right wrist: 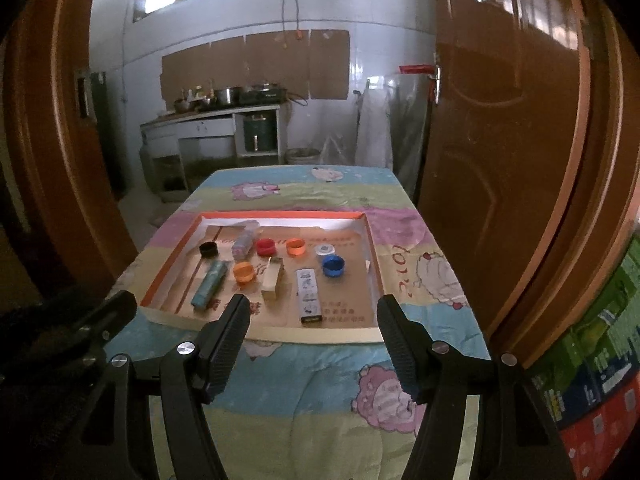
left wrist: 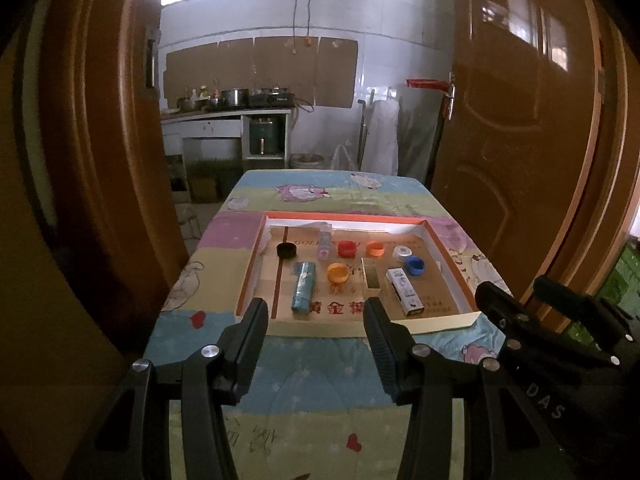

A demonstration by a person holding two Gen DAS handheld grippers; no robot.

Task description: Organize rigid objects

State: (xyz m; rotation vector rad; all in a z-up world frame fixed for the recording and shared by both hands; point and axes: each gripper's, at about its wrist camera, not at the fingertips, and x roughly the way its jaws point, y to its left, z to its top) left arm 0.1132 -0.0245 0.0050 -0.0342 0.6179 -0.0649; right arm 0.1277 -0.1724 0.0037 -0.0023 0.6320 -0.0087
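Both grippers, the left gripper and right gripper, are hovering wide open and empty near the shallow orange-rimmed cardboard tray. Inside it, coloured plastic caps and small boxes are lying, including a long white box at near right. I judge a fresh pick is starting, calling for reaching forward over one piece.

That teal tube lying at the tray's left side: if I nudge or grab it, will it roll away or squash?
The teal tube lies flat on its round side, so a sideways nudge would probably roll it. It looks like a rigid cylinder, likely light and unlikely to squash. Its wrap looks slightly glossy, so it might slip; gripping across its middle seems safest.
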